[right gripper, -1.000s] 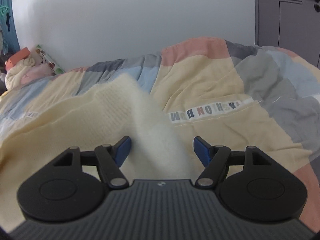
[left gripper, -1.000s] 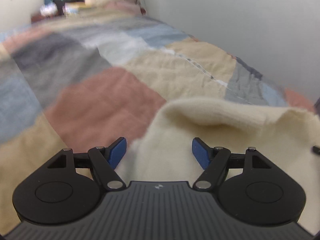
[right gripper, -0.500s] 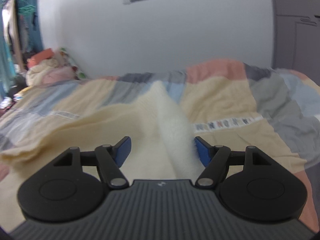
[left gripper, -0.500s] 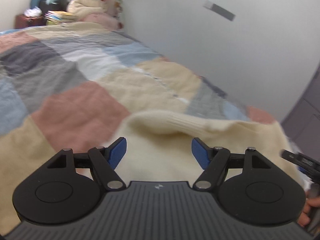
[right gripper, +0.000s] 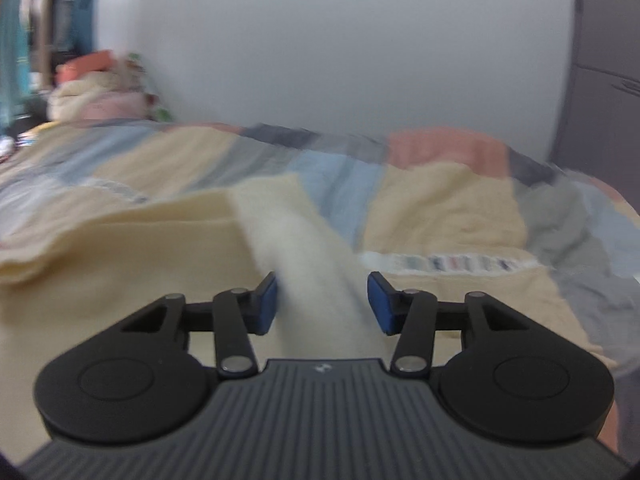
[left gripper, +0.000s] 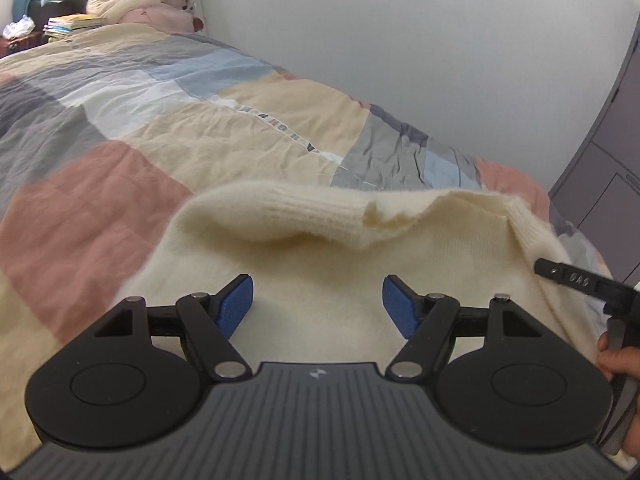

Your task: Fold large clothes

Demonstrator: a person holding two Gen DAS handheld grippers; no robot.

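Note:
A cream knitted sweater [left gripper: 320, 248] lies on the patchwork quilt [left gripper: 120, 184], its ribbed edge rolled up ahead of my left gripper [left gripper: 318, 305]. That gripper is open just above the sweater, and its blue pads [left gripper: 236, 306] are clear of the knit. In the right wrist view a raised ridge of the sweater [right gripper: 308, 256] runs between the blue pads [right gripper: 380, 306] of my right gripper [right gripper: 322, 305]. Its jaws are closing around the ridge, with a small gap left at the right pad. The right gripper's finger [left gripper: 576, 280] and a hand [left gripper: 618, 360] show at the left view's right edge.
The bed runs along a pale wall [left gripper: 440, 60]. A heap of bedding and soft toys [left gripper: 136, 4] sits at its far end, with books [left gripper: 72, 24] beside it. A grey wardrobe door [left gripper: 608, 184] stands at the right.
Both views have swung sideways across the bed. The right gripper's pads have come closer together around the sweater ridge. The right gripper and a hand have come into the left view.

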